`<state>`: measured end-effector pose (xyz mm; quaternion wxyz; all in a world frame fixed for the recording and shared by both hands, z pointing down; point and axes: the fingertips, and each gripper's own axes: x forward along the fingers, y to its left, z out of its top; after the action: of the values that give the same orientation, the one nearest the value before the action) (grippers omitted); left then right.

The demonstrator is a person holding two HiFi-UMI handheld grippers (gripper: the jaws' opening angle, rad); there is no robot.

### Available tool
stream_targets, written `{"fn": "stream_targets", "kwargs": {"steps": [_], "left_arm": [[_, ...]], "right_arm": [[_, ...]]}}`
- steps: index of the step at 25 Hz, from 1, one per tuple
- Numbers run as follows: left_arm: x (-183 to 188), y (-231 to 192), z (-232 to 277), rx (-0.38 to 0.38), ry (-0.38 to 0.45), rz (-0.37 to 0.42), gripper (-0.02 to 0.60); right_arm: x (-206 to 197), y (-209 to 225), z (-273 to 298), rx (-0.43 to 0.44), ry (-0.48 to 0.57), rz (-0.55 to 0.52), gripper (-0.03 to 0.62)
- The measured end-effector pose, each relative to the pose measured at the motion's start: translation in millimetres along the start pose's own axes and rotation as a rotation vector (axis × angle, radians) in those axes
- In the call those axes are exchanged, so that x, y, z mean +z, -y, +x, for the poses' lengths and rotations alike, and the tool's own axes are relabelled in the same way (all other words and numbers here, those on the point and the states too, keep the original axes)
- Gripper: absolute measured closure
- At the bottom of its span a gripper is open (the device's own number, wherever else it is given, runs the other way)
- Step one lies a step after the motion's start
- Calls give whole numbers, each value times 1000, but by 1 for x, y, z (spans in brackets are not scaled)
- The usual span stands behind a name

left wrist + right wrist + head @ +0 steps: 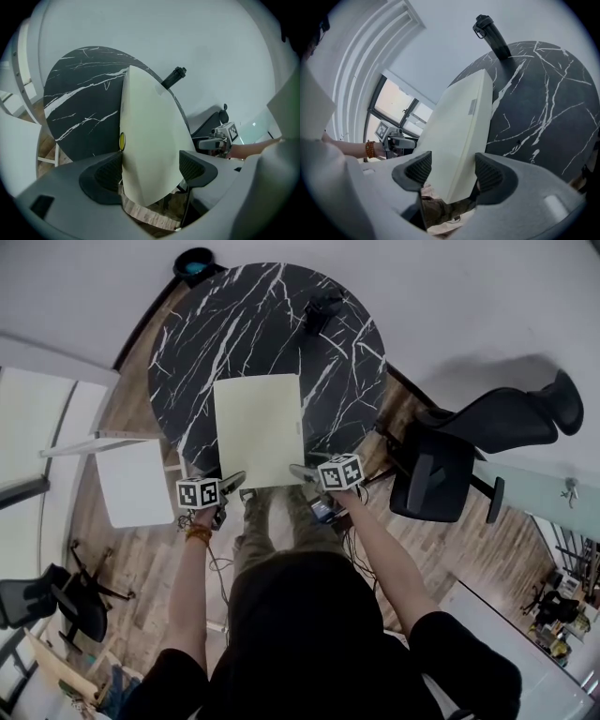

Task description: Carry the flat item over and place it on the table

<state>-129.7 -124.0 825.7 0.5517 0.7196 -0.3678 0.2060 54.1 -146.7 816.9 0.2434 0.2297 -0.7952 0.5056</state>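
Observation:
A cream flat panel (258, 427) lies on the round black marble table (234, 324), its near edge hanging past the rim toward me. My left gripper (228, 486) stands at the panel's near left corner and my right gripper (302, 471) at its near right corner. In the left gripper view the panel (150, 140) has its corner between the left gripper's (151, 171) wide-apart jaws, with no firm squeeze to be seen. The right gripper view shows the panel (459, 126) between the right gripper's (452, 171) spread jaws in the same way.
A black bottle (322, 307) stands on the table's far side, beyond the panel. To the right of the table is a black office chair (459, 451). A small white table (136, 482) stands at the left, another dark chair (56, 601) lower left. A wall is behind the table.

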Motion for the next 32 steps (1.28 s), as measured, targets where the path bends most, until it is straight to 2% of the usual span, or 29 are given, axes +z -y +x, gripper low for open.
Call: {"fn": "stream_targets", "kwargs": {"steps": [4,7,11,14,32], "left_arm": [[-3,0,3,6,-7,4,204],[2,5,7,15,-14,34,210],[22,11,12,7,39,22,222],[34,10,10,17,56,17,222],[142,-3,49,63,95,32,222]], "right_arm": [[-2,5,0,-59,-3,-28,348],[5,7,-2,-101,-8,-81,350],[26,12,-6,-122,5,-145,350],[41,12,-6,-127,46,-134,351],[147,64,10,-196,97,-143,350]]}}
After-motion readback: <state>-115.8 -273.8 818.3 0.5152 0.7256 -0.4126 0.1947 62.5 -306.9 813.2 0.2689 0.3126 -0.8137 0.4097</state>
